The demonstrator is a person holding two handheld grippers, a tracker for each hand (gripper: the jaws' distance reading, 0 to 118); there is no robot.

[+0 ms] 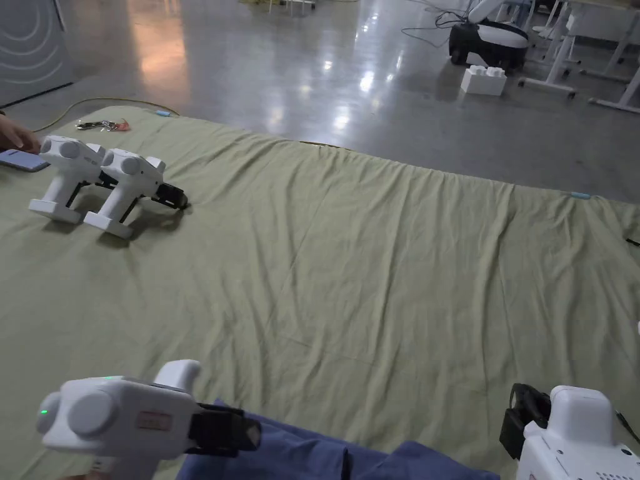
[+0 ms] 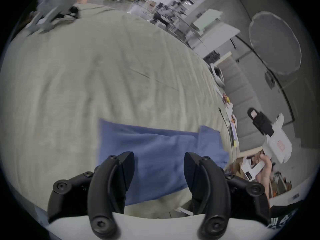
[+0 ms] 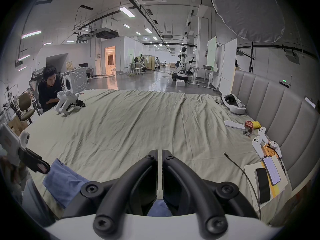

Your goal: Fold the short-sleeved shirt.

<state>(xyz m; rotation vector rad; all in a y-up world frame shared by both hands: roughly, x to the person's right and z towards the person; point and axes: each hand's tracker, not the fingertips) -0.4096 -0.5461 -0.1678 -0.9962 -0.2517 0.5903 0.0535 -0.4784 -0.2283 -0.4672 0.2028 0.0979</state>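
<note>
Left gripper (image 2: 159,169): black curved jaws spread wide, hovering over the blue shirt (image 2: 155,157), nothing between them. Right gripper (image 3: 160,159): jaws closed together, narrow slit, nothing pinched at the tips. Shirt is soft blue knit, rumpled, lying at the near edge of the olive sheet (image 1: 375,262); a sleeve sticks out on one side. Sheet is matte, creased in long ridges, covers the whole table. Two spare white grippers (image 1: 103,184) stand at the sheet's far-left corner, well apart from the shirt. White headset (image 3: 233,103), controllers (image 3: 263,143) and phones (image 3: 266,179) line the sheet's right edge by a grey padded backrest (image 3: 277,115). A person (image 3: 49,88) sits past the far-left corner.
</note>
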